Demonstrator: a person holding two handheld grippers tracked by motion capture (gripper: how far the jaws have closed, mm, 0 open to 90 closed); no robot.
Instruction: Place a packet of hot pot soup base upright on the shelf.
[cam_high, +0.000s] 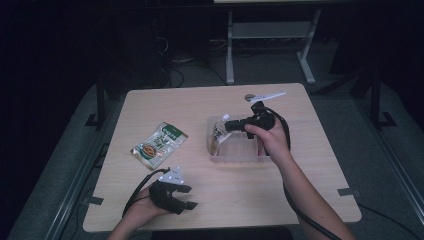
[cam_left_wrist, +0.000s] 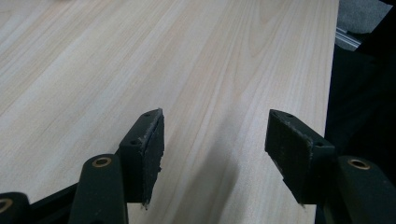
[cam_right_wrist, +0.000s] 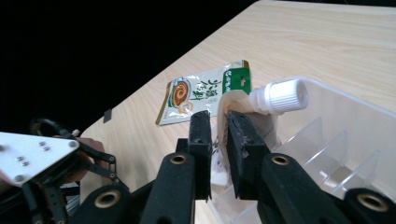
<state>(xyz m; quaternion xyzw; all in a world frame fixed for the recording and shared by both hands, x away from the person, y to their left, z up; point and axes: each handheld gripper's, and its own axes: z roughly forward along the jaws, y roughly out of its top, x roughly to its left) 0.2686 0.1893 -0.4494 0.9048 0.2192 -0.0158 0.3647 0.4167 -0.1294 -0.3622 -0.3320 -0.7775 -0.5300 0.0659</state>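
Observation:
A beige spouted pouch (cam_high: 218, 131) with a white screw cap (cam_right_wrist: 282, 95) stands at the left end of a clear plastic divided box (cam_high: 240, 156). My right gripper (cam_high: 227, 125) reaches to it from the right. Its jaws (cam_right_wrist: 218, 126) stand a narrow gap apart around the pouch's top edge just below the spout, and the pads do not visibly press on it. My left gripper (cam_high: 189, 196) rests near the table's front edge, its jaws (cam_left_wrist: 215, 140) wide open over bare wood with nothing between them.
A green and white food packet (cam_high: 159, 144) lies flat on the table to the left of the box, also seen beyond the right jaws as the packet (cam_right_wrist: 201, 91). A small white and dark item (cam_high: 265, 96) lies near the far edge. The box has several upright dividers (cam_right_wrist: 327, 140).

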